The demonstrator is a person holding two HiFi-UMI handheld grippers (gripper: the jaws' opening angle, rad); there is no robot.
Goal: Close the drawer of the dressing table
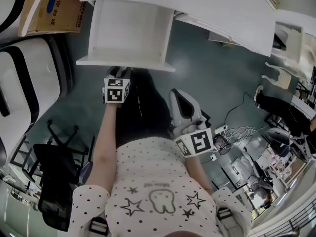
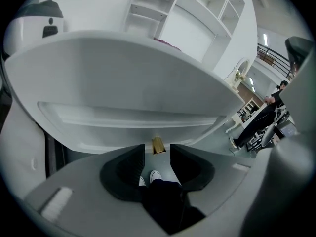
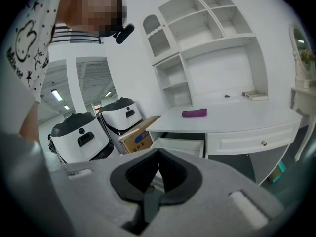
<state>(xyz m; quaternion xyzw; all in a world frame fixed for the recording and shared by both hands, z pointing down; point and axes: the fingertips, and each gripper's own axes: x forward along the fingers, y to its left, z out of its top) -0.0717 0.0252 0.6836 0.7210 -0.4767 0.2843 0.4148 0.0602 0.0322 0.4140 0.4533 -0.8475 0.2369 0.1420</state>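
Observation:
The white drawer of the dressing table stands pulled out; its front panel faces me. My left gripper is right at that front panel, pointing down at it. In the left gripper view the drawer front fills the picture. Its small gold knob sits just beyond the gap of the left gripper, whose jaws are open with nothing held. My right gripper hangs back over the floor. In its own view the right gripper is shut and empty, facing the open drawer.
A cardboard box and white machines stand left of the drawer. A black chair frame is at the lower left, and cables lie on the floor at right. A purple object lies on the tabletop.

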